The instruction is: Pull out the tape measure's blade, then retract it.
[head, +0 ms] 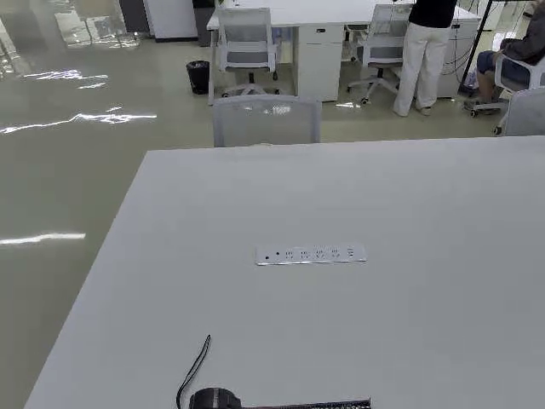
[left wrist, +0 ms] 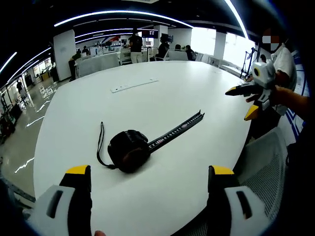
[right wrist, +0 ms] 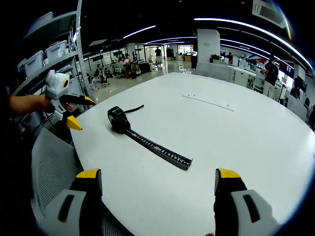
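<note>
One black tape measure [left wrist: 129, 150] is seen lying on the white table [head: 341, 196], on the near side of the single power strip [head: 312, 254] and well apart from it. In the head view, from left to right, a looped cord [head: 194, 371], the case [head: 215, 399] and the drawn-out blade [right wrist: 157, 147] are laid, the last two cut off by the lower edge. The blade's markings are too small to be read. Two grippers are counted, the left gripper [left wrist: 150, 170] and the right gripper [right wrist: 158, 173]. Each is held with its jaws spread wide and nothing gripped, farther from the power strip than the tape measure.
</note>
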